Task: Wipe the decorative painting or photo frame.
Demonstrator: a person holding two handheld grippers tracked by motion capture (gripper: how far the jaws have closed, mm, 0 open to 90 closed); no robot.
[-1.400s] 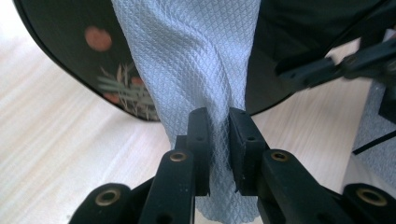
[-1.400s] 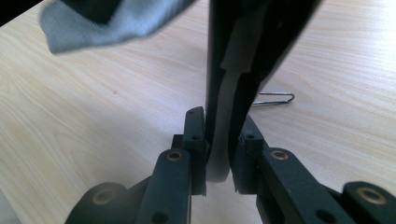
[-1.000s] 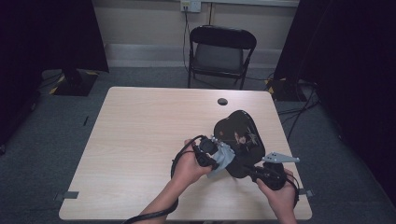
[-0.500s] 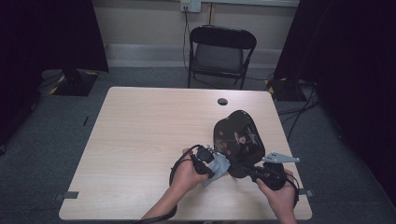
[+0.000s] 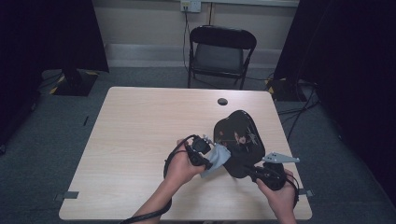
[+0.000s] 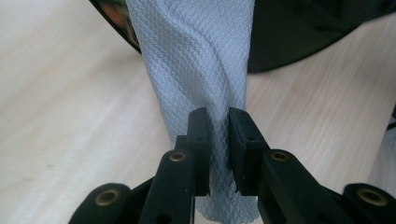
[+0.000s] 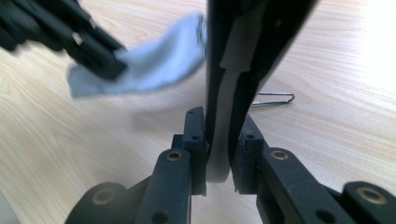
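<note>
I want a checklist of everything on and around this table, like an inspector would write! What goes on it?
Surface: pale wooden table, with a round dark grommet near its far edge.
Job's things: a glossy black curved visor-like shell; a light blue-grey textured cloth that reaches to its edge.
Clutter: a thin bent wire clip lies on the wood beyond the shell.
Grippers: left gripper shut on the cloth; right gripper shut on the shell's edge.
Cables: a black cable loops off the left gripper; more cables lie on the floor at the right.
Surroundings: black folding chair, grey carpet, dark curtains, wall socket.
</note>
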